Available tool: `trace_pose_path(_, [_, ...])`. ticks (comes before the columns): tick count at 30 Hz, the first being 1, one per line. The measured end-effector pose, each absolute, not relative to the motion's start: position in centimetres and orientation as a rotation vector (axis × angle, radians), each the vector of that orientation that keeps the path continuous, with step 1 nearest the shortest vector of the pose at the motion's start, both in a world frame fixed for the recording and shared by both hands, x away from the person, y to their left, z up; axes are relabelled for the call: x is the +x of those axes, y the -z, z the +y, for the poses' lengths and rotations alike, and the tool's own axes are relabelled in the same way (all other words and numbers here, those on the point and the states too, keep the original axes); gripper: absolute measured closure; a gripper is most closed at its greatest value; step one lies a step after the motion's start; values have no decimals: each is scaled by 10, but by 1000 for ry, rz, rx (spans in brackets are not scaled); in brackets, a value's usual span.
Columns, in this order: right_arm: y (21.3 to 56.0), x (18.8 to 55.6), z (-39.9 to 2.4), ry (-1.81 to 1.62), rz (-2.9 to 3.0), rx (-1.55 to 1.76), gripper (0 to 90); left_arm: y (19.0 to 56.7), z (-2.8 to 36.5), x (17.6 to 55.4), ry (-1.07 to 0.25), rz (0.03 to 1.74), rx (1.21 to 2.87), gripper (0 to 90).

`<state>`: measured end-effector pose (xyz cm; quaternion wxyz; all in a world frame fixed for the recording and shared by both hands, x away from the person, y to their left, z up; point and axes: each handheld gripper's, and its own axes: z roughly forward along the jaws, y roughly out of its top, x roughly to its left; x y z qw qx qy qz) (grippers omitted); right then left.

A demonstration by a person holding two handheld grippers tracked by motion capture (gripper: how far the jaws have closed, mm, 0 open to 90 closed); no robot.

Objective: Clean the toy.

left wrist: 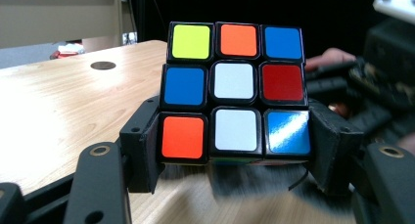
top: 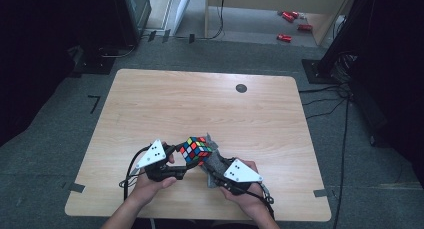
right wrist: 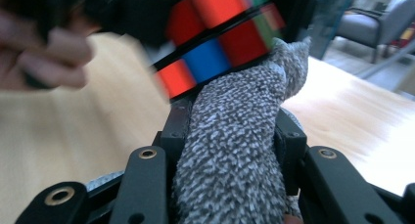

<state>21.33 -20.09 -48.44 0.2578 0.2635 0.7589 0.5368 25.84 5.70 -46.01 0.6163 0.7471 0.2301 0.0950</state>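
A scrambled puzzle cube (top: 195, 149) is held a little above the wooden table (top: 200, 104) near its front edge. My left gripper (left wrist: 235, 145) is shut on the cube (left wrist: 236, 92), its jaws pressing the bottom row from both sides. My right gripper (right wrist: 230, 131) is shut on a speckled grey cloth (right wrist: 235, 150), which is bunched up between its jaws. The cloth (top: 214, 159) touches the cube's (right wrist: 215, 38) lower right face. In the high view the left gripper (top: 176, 159) sits left of the cube and the right gripper (top: 212, 171) below and to the right of it.
A small dark round hole (top: 241, 88) lies at the table's far right. Beyond the table, several red objects (top: 292, 24) lie on the floor by a wooden desk, and cables (top: 330, 96) trail on the right. The table's far half is bare wood.
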Motion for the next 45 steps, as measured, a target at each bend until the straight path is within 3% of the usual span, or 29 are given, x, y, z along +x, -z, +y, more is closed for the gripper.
trace_pose_path(6, [493,209,-186,-1426,2187,606,597,459,62,260,-225,548,1706,345])
trace_pose_path(14, [486,217,-205,-1453,2030,779,601,460,57,258,-222,533,1725,345])
trace_pose_path(24, [494,209,-184,-1435,2194,620,599,460,62,261,-225,553,1711,345])
trace_pose_path(32, [488,215,-201,-1462,2051,731,603,459,60,260,-223,543,1715,345])
trace_pose_path(45, [496,207,-181,-1411,2212,567,596,459,63,261,-225,554,1705,345])
